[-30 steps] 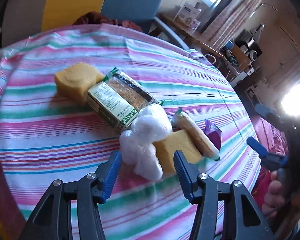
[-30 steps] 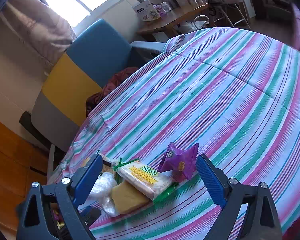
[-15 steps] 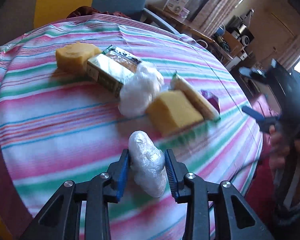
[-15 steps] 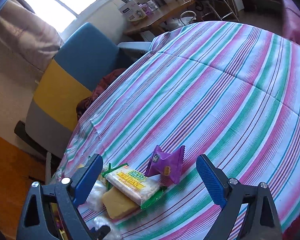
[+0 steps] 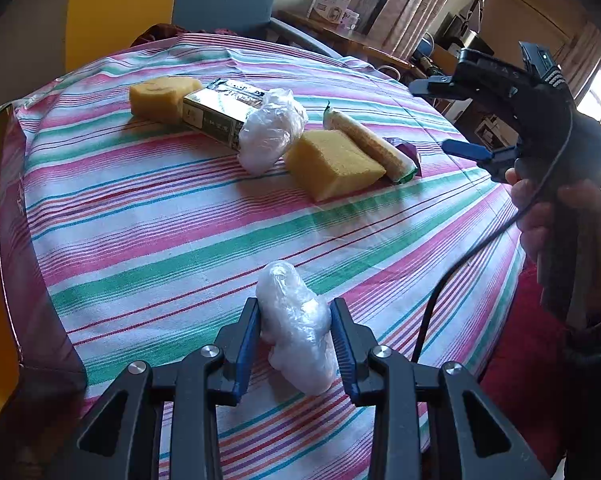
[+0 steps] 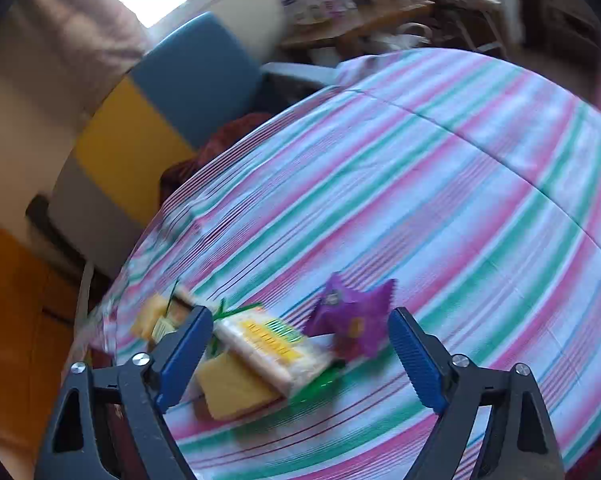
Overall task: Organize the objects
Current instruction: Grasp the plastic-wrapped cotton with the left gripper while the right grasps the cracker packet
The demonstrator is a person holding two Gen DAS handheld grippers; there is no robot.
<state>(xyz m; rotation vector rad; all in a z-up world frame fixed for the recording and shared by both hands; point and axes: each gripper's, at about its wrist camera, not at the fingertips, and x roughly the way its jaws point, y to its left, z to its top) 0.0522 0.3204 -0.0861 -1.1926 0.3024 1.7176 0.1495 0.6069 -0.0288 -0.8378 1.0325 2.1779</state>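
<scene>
One item of about seven is all I have pulled from the cluster, so I judge the sorting barely begun. Going left to right on the striped desk (image 5: 172, 208): a round yellow sponge (image 5: 162, 94), a green-and-white packet (image 5: 216, 114), a clear plastic-wrapped bundle (image 5: 270, 134), a yellow sponge block (image 5: 332, 164), a cracker pack (image 5: 366, 142) and a purple pouch (image 6: 350, 318), all lying close together. My left tool (image 5: 295, 338) is clenched on a second wrapped bundle (image 5: 296, 334), held near the desk's front edge. My right tool (image 6: 300, 354) hovers spread wide, gripping nothing
</scene>
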